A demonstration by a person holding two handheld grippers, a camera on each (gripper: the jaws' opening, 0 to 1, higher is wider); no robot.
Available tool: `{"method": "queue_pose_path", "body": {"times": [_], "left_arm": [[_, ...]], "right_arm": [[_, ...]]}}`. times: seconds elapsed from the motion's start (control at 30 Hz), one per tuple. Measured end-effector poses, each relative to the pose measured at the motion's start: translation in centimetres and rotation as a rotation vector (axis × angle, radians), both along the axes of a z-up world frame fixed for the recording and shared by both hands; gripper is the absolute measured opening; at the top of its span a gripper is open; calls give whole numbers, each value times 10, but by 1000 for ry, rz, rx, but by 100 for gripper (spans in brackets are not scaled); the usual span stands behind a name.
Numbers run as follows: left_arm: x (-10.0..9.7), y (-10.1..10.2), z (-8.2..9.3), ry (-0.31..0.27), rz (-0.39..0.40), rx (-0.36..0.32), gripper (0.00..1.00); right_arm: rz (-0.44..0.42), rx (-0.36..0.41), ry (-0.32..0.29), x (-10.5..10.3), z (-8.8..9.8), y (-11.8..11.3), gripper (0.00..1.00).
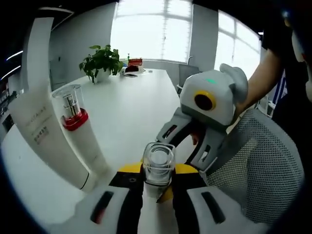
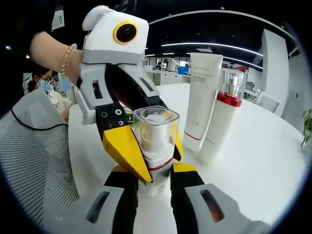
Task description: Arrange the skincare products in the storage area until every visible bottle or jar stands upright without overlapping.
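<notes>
both the left gripper (image 1: 157, 187) and right gripper (image 2: 155, 183) pinch one clear-capped bottle (image 2: 155, 146) between their jaws. a tube (image 2: 202, 97) and a red-collared bottle (image 2: 219, 122) stand beyond on the table (image 2: 263, 165).

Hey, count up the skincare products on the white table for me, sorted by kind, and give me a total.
Clear-capped pump bottles: 2, the red-collared bottle standing free and the small bottle between both grippers' jaws.
Tall white tubes: 1, the tube standing on its cap.
Total: 3

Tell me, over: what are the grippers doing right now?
Left gripper and right gripper both shut on small white clear-capped pump bottle, upright above white table. Tall white tube and red-collared pump bottle standing. Nothing blocking.
</notes>
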State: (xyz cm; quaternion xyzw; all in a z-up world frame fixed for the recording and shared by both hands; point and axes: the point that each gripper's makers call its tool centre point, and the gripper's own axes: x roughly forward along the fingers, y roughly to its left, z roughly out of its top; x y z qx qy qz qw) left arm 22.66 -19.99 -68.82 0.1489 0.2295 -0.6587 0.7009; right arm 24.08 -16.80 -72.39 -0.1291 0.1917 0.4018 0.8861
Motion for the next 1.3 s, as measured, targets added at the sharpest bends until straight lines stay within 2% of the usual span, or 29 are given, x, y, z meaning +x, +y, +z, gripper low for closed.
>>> {"method": "queue_pose_path", "body": {"times": [0.17, 0.5, 0.63, 0.8, 1.0, 1.3], "left_arm": [[6, -2, 0, 13, 14, -5, 16], [21, -1, 2, 4, 71, -25, 25], [27, 11, 3, 37, 122, -36, 28], [34, 29, 2, 45, 177, -30, 29], [32, 45, 1, 67, 223, -24, 32], [29, 55, -1, 79, 263, -21, 33]], "right_arm": [[-14, -16, -9, 5, -1, -2, 25], [-25, -13, -12, 19, 0, -10, 25], [-31, -11, -12, 28, -1, -15, 25], [-37, -12, -15, 42, -2, -17, 25], [-41, -14, -20, 60, -2, -19, 25], [-54, -3, -16, 70, -1, -18, 25]]}}
